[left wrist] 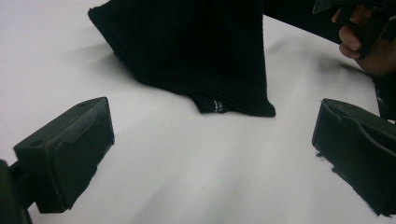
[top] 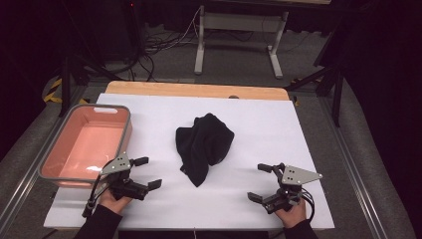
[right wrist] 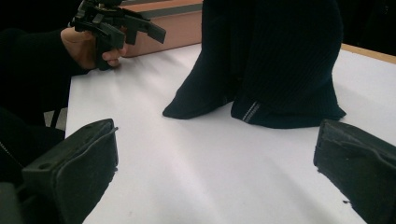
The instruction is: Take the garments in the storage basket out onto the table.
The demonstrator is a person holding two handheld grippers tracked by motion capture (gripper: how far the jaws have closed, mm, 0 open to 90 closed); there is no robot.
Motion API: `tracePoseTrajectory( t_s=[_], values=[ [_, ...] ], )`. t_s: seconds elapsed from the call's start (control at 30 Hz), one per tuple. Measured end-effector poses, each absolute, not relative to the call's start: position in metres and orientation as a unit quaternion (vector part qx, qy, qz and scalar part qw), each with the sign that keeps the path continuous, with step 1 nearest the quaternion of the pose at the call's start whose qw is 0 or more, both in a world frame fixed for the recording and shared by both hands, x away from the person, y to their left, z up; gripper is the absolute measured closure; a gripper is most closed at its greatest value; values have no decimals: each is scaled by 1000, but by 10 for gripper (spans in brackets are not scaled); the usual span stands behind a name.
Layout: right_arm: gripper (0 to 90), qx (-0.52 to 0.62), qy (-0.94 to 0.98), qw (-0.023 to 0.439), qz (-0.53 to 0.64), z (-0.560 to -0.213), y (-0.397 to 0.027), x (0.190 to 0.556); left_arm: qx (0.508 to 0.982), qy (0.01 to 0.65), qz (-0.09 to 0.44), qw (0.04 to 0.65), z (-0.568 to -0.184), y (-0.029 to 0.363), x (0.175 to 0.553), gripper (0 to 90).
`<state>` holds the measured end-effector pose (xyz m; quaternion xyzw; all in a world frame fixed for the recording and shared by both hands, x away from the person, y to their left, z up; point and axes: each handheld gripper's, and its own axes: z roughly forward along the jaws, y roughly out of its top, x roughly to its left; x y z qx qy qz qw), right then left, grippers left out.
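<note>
Container: a pink rectangular plastic tub with a grey rim [top: 125,117] stood at the left edge of the white counter [top: 259,119]; its inside looked bare.
Cloth: a crumpled black knitted cloth [top: 204,146] lay in the middle of the counter, between the two tools and apart from both.
Cloth direction: its long axis ran from the far side toward the person, with a narrow corner pointing to the near edge.
Left tool [top: 148,172]: held low by the left hand [top: 113,200] just beside the tub, jaws spread wide, holding nothing.
Right tool [top: 261,182]: held low by the right hand [top: 291,215] near the front right, jaws wide apart, holding nothing.
</note>
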<state>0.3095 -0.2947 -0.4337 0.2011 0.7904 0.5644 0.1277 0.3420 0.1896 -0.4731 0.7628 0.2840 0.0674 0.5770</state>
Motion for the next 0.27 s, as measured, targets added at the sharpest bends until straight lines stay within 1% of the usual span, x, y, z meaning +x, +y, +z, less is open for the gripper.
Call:
tracePoseTrajectory(
  t_s=[0.27],
  values=[
    [6,202,790,128,565,-434,-295,310,758,284,68,583,-472,191,342,1]
  ],
)
